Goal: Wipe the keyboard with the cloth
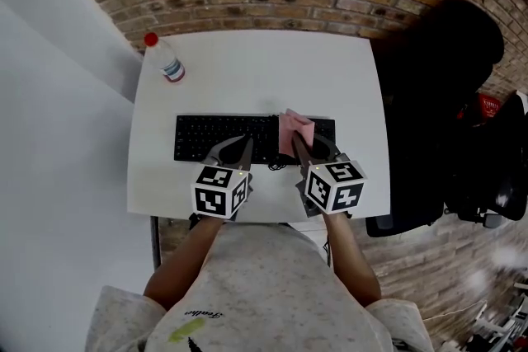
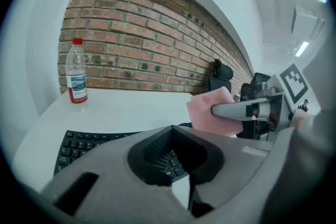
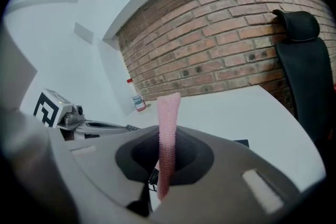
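Right gripper (image 3: 169, 138) jaws pinch pink cloth (image 3: 169, 110), seen edge-on; head view shows it over keyboard (image 1: 216, 138). Left gripper (image 2: 173, 132) jaws pressed together, empty, above keys.

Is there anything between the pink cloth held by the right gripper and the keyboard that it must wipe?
Nothing visible. The cloth, clamped in the right gripper, is over the right part of the keyboard. The left gripper is above the keys beside the cloth, not under it.
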